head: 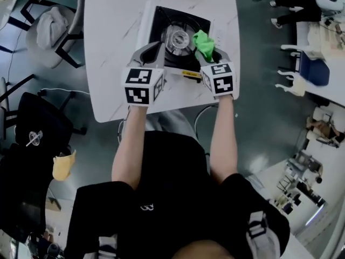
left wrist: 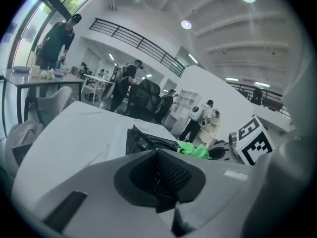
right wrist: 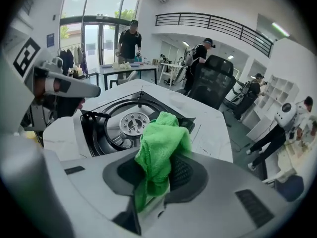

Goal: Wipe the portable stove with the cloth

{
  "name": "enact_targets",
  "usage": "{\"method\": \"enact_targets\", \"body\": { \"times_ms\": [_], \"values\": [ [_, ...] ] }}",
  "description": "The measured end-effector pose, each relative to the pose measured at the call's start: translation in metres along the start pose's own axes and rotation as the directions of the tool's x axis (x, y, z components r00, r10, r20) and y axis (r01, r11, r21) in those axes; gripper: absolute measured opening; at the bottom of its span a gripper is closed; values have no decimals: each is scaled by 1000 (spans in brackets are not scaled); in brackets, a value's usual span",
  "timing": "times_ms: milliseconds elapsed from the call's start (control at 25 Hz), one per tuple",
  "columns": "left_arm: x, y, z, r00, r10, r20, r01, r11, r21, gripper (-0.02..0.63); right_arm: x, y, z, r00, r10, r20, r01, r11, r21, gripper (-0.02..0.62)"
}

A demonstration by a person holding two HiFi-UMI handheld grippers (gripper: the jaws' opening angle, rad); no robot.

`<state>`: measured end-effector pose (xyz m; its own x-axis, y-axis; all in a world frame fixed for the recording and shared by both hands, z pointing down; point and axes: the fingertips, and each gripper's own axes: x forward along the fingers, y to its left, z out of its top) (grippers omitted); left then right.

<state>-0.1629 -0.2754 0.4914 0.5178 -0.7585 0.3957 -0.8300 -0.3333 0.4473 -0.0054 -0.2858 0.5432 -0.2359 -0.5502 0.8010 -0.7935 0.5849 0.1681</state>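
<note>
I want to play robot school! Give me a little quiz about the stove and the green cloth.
1. True or false: the right gripper is shut on the cloth.
2. What is between the jaws of the left gripper? A. the cloth B. a spoon C. nothing
3. Fill in the missing word: the stove stands on a white ____.

Key: 1. True. 2. C. 3. table.
</note>
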Motion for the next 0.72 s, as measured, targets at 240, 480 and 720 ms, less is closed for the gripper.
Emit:
{"method": "enact_targets", "body": {
  "times_ms": [240, 480, 720],
  "values": [
    [-25, -3, 9, 994, 86, 68, -86, 996, -15, -5, -20, 0, -10, 991, 88, 102, -105, 979, 174, 94],
    [-55, -28, 3, 980, 161, 116, -162, 987, 1, -5, -58, -12, -1, 940, 144, 309, -238, 926, 293, 95],
    [-71, -85, -1, 962, 187, 202, -190, 982, -2, -5, -117, -32, 1, 854, 135, 502, -312, 906, 287, 95]
  ]
}}
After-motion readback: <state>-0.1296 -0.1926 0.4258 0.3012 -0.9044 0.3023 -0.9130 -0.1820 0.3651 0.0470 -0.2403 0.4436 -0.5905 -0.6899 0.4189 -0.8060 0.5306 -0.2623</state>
